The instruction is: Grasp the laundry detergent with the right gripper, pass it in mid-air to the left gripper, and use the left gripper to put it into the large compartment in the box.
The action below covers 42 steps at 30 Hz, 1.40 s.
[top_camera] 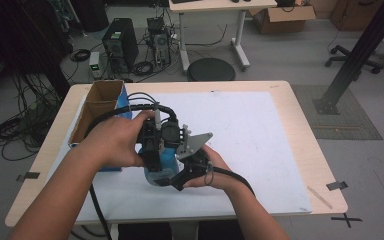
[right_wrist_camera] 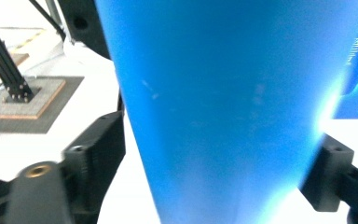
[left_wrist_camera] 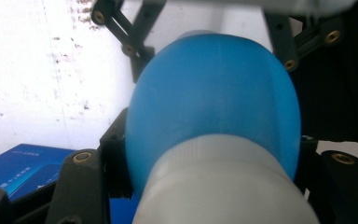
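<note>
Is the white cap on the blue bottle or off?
On. In the left gripper view the white cap sits on the blue bottle, covering its neck.

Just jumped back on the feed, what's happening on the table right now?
A person is working a blue bottle between two hand-held grippers over the white mat. The left hand-held gripper is clamped on the bottle near its white cap. The right hand-held gripper has its jaws on either side of the bottle's body; a gap shows beside the left jaw, so it looks loose. A cardboard box sits at the table's left.
</note>
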### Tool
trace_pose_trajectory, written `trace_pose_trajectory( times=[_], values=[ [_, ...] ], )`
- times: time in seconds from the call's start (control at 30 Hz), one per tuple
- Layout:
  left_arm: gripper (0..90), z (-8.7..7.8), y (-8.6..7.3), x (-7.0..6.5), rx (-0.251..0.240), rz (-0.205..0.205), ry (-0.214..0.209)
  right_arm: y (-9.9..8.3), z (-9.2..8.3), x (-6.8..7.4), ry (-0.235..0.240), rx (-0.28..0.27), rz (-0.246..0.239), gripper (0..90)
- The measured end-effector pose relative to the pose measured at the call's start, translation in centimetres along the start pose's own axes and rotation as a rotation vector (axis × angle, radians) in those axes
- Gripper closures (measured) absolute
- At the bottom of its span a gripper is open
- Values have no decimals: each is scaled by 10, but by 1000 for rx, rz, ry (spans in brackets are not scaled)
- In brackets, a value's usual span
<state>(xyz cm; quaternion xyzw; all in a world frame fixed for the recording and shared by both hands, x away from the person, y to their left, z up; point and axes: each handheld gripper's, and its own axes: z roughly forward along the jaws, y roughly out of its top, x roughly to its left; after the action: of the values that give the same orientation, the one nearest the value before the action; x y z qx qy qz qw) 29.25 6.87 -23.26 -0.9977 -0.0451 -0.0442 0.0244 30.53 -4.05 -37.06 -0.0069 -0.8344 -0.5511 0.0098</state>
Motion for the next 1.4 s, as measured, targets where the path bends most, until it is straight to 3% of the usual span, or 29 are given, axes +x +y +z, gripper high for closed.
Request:
trace_pose_trajectory(
  times=[0.2,0.53,0.67,0.7,0.77,0.8,0.9,0.93,1.03,1.07,1.17,1.27,1.4],
  values=[
    [384,1,1,3,5,-39,-17,-1,-12,-3,-29,-21,30,94],
    [384,-4,5,6,17,-46,-27,-3,-31,-9,-19,-33,71,16],
    [383,-11,7,13,37,-118,-50,-7,-52,-9,-35,-42,83,9],
    [383,-11,7,13,37,-118,-50,-7,-52,-9,-35,-42,83,9],
    [382,-14,6,18,32,-165,-55,-8,-74,-7,-66,-37,78,7],
    [382,-16,6,20,32,-185,-57,-8,-74,-7,-66,-37,78,7],
    [382,-22,4,28,22,-283,-57,-12,-101,-6,-116,-15,76,6],
    [382,-24,3,31,19,-313,-57,-12,-101,-6,-116,-15,76,6],
    [381,-34,1,41,4,-436,-51,-16,-127,-5,-157,4,84,5],
    [382,-34,1,41,4,-436,-51,-16,-127,-5,-157,4,84,5],
    [381,-42,1,50,11,-538,-41,-18,-144,-3,-183,16,91,5],
    [382,-50,-3,61,3,-692,-59,-19,-155,-2,-199,21,95,5],
    [381,-59,-10,71,-30,-822,-67,-19,-165,-1,-213,27,104,5]
  ],
)
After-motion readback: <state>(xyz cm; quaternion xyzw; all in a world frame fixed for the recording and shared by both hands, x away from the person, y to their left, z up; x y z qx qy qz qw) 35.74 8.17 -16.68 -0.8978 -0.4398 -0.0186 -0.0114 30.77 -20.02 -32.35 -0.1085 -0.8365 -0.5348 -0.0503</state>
